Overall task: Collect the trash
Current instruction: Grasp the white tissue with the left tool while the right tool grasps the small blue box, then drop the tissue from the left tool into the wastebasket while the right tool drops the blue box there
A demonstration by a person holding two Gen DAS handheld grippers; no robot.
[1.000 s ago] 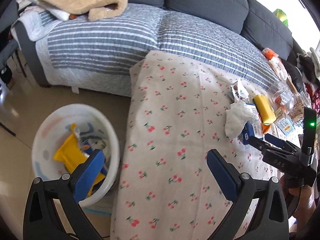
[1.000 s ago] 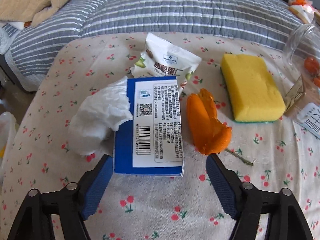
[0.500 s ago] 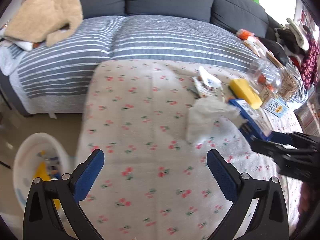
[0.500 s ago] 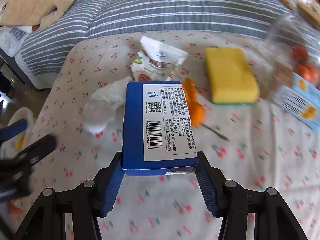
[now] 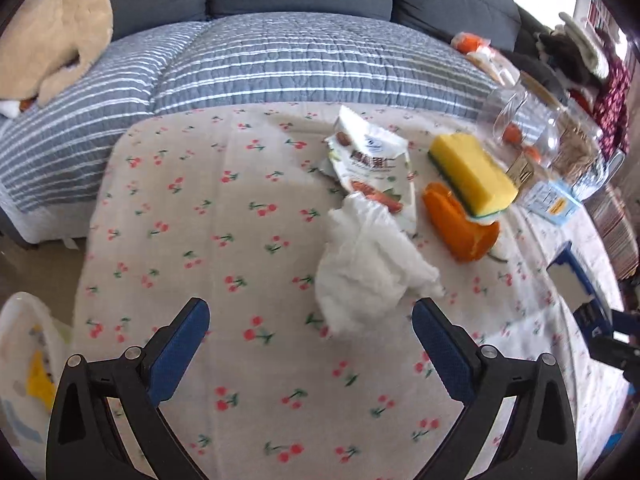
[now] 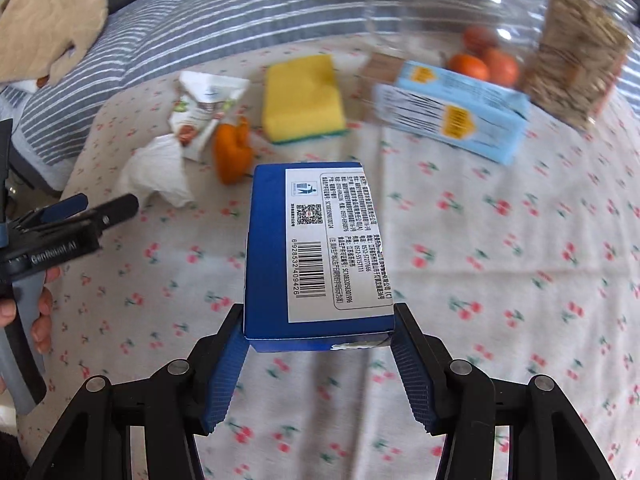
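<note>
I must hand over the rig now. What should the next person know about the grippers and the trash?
Right gripper: shut on the blue box, held above the table.
Left gripper: open, empty, facing the crumpled tissue.
On the cloth: tissue, snack wrapper, orange peel.
White bin stands on the floor at the left; it already holds some trash.
Left to do: drop the box in the bin, then collect the tissue, wrapper and peel.

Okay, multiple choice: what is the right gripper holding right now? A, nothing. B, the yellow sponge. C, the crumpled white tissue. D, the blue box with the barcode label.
D: in the right wrist view the right gripper has its pads pressed against both sides of the blue box, lifted above the tablecloth.
</note>
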